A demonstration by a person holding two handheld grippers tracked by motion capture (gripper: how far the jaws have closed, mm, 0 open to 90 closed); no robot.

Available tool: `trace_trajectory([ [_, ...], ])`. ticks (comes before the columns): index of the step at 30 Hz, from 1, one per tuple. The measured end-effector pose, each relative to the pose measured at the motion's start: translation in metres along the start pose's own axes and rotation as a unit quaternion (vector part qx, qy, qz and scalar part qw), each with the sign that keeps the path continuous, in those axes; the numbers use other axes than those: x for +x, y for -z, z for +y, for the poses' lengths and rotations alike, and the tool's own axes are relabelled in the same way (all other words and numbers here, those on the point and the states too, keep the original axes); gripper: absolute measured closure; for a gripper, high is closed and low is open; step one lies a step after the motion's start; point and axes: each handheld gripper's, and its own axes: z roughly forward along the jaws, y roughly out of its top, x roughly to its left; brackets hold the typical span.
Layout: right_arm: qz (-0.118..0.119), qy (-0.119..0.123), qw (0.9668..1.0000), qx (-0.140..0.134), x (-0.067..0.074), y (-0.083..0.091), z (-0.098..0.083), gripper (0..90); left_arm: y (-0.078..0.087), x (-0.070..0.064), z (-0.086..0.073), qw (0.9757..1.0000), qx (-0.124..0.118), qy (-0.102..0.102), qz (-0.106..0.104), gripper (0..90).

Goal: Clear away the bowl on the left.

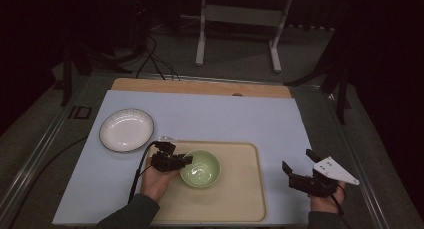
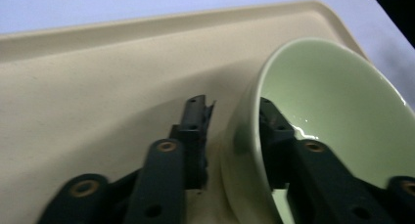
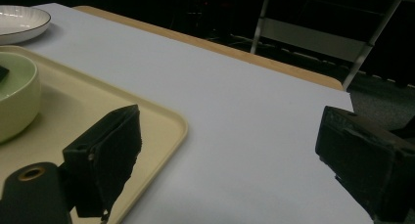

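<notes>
The green bowl (image 2: 342, 121) is sitting on the tray (image 2: 98, 77) astride the left gripper (image 1: 181, 160), whose parted jaws seem barely clear of its wall and risk tipping it when withdrawing

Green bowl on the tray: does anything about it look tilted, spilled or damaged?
Nothing stands out. The green bowl sits upright and looks empty on the tray, with no chip or spill visible. The left gripper straddles its rim, one jaw inside, one outside with a gap to the wall.
</notes>
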Motion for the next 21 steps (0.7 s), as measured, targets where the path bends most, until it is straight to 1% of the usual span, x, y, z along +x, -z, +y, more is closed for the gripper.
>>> trace_trajectory([
  [1, 0.000, 0.000, 1.0000, 0.000, 0.000, 0.000, 0.000, 9.5, 0.001, 0.000, 0.001, 1.0000, -0.001, -0.004, 0.003, 64.7],
  [3, 0.000, 0.000, 1.0000, 0.000, 0.000, 0.000, 0.000, 9.5, 0.005, 0.001, 0.003, 0.9999, -0.005, -0.010, -0.003, 59.4],
  [4, 0.001, 0.000, 1.0000, 0.000, 0.000, 0.000, 0.000, 9.5, 0.007, 0.001, 0.004, 0.9999, -0.009, -0.011, -0.005, 57.8],
  [5, 0.000, 0.000, 1.0000, 0.000, 0.000, 0.000, 0.000, 9.5, 0.009, 0.001, 0.005, 0.9999, -0.013, -0.010, -0.004, 56.2],
  [6, 0.000, 0.000, 1.0000, 0.000, 0.000, 0.000, 0.000, 9.5, 0.009, 0.001, 0.005, 0.9999, -0.013, -0.010, -0.004, 54.9],
  [7, 0.000, 0.000, 1.0000, 0.000, 0.000, 0.000, 0.000, 9.5, 0.013, 0.002, 0.006, 0.9998, -0.017, -0.014, -0.001, 54.9],
  [9, 0.000, 0.000, 1.0000, 0.000, 0.000, 0.000, 0.000, 9.5, 0.017, 0.004, 0.008, 0.9996, -0.024, -0.016, 0.002, 51.4],
  [12, 0.000, 0.000, 1.0000, 0.000, 0.000, 0.000, 0.000, 9.5, 0.025, 0.007, 0.011, 0.9991, -0.039, -0.015, -0.009, 50.0],
  [14, 0.000, 0.000, 1.0000, 0.000, 0.000, 0.000, 0.000, 9.5, 0.031, 0.009, 0.013, 0.9987, -0.048, -0.013, -0.008, 48.5],
  [16, 0.000, -0.001, 1.0000, 0.000, 0.000, 0.000, 0.000, 9.5, 0.037, 0.010, 0.014, 0.9982, -0.059, -0.011, 0.000, 47.6],
  [20, 0.000, -0.001, 1.0000, 0.000, 0.000, 0.000, 0.000, 9.5, 0.048, 0.014, 0.015, 0.9969, -0.078, -0.009, 0.006, 47.4],
  [21, 0.000, -0.001, 1.0000, -0.001, 0.000, 0.000, 0.000, 9.5, 0.050, 0.015, 0.016, 0.9966, -0.081, -0.009, 0.003, 47.4],
])
